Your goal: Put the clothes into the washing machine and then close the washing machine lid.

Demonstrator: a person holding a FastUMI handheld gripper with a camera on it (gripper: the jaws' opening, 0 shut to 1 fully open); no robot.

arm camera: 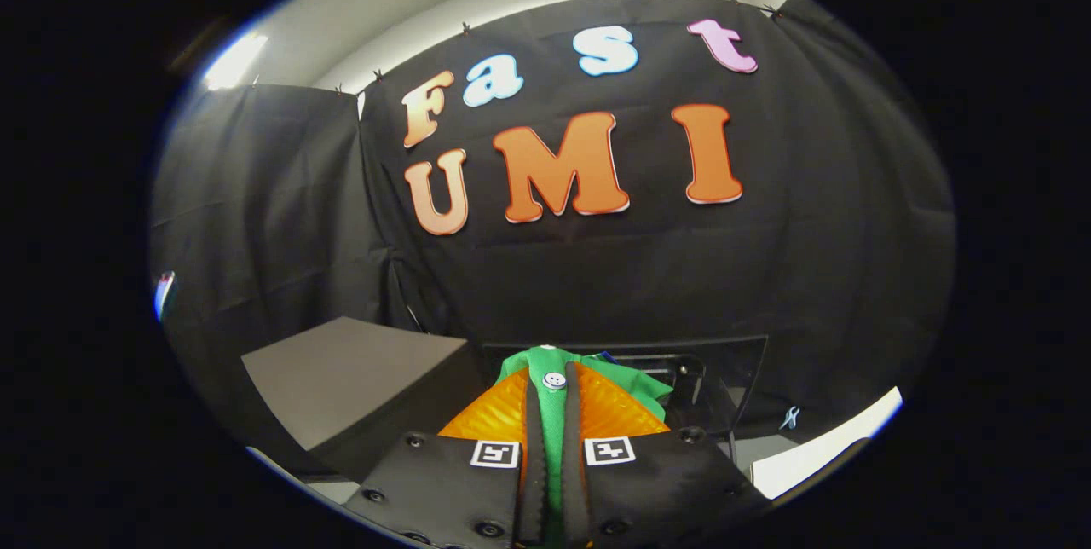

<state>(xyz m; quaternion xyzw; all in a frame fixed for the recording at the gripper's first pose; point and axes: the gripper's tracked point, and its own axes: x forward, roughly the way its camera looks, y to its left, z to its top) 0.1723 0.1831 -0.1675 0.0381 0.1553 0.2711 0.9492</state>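
Black cloth backs a grey box (pixel 358 378) and a dark machine (pixel 716 378). Green garment (pixel 554 413) is pinched between the nearly closed gripper (pixel 554 387) fingers. Grip should be kept until it is carried over the machine's opening.

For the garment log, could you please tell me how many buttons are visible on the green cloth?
1: a pale button on the green cloth, at the tip of the tongs shut on it. Folds may hide others.

Green garment (pixel 554 413), white button, pinched between hand-held gripper (pixel 552 395) fingers.
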